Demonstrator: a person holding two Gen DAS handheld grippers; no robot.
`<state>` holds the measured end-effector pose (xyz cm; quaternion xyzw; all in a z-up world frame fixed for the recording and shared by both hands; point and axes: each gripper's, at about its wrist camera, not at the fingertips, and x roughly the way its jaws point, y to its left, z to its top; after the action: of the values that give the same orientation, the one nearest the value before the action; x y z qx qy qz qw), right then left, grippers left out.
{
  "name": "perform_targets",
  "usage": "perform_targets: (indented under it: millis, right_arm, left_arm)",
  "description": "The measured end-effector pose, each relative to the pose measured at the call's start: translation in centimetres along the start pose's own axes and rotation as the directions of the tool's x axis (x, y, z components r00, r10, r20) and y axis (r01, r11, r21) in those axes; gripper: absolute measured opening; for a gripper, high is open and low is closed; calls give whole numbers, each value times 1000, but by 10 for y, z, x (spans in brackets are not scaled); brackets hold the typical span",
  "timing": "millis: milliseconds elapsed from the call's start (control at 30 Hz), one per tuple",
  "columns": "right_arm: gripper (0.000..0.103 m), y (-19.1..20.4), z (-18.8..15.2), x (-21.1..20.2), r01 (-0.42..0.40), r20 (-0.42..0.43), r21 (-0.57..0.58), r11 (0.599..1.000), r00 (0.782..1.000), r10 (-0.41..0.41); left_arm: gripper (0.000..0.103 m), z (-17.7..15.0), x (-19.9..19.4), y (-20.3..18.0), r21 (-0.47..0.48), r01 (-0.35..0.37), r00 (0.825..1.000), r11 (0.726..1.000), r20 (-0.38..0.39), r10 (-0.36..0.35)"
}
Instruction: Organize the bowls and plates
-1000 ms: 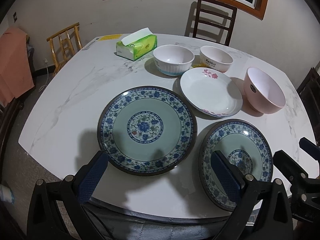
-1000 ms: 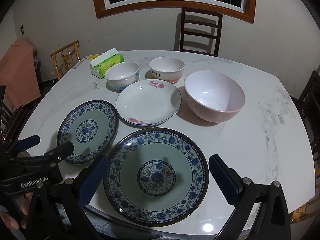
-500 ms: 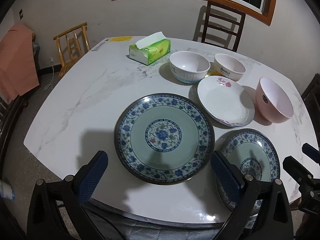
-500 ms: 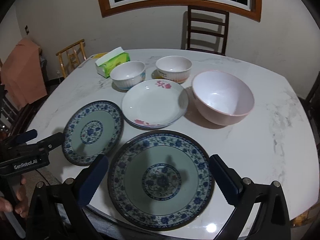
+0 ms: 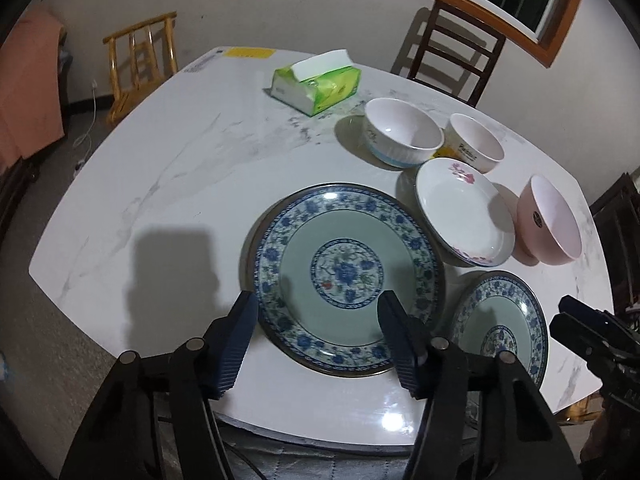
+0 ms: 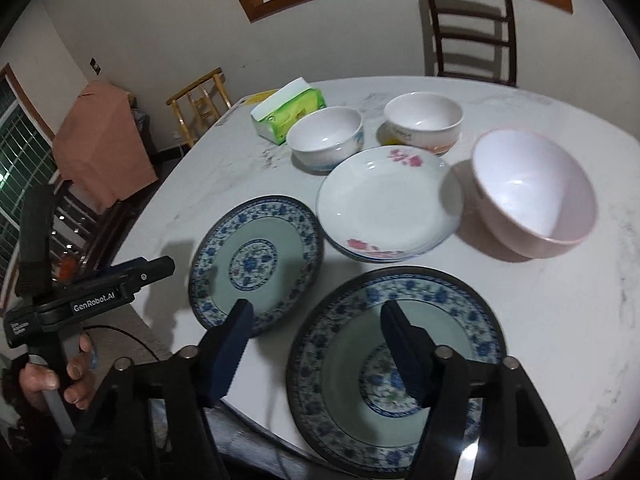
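Left wrist view: my left gripper (image 5: 316,328) is closing, nothing held, above blue plate (image 5: 348,276); right gripper (image 6: 316,336) likewise; next: grab rim, stack.

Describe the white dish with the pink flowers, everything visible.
The white dish is a shallow, round, glossy plate, ceramic by the look, with pink flower sprays at its far and near rims and a thin blue line under the edge. It sits upright and empty on the marble table, and it seems to rest on another dish underneath.
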<state>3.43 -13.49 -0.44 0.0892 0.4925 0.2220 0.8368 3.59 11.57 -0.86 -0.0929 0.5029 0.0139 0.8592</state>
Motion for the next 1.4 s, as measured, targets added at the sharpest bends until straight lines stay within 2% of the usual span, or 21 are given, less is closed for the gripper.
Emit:
perform_targets:
  millis: [33,100,167,333,600,700,1067,1167,1400]
  right_arm:
    - [50,-1,2,4,-23,-13,16,1000,1000,23]
    - [44,-3,6,13,-58,-37,40,997,998,60]
    - [44,-7,9,22,-78,-63,69,995,995,83]
    - [43,-10,17,45,-103,-118,100,990,986,115]
    - [36,-12,27,81,-96,-177,126,987,977,117]
    - [35,-12,28,92,-79,-195,133,988,975,104]
    - [30,-20,36,119,-50,-232,133,990,969,80]
    - [28,-21,38,126,-48,-238,131,990,968,78]
    - [26,-20,41,137,-63,-242,126,990,966,92]
  left_arm:
    - [56,1,3,6,-13,7,1000,1000,-11,-7]
    - [53,2,6,13,-30,16,1000,999,-23,-17]
    - [49,4,13,23,-55,34,998,998,-46,-36]
    - [48,7,32,47,-128,92,989,988,-102,-105]
    - [47,13,56,73,-212,114,981,970,-132,-145]
    - [43,14,64,76,-196,92,982,976,-143,-121]
    - [40,21,87,74,-126,92,980,988,-166,-112]
    - [31,22,93,73,-112,113,976,987,-176,-131]
    - [21,23,102,68,-81,118,972,990,-193,-132]
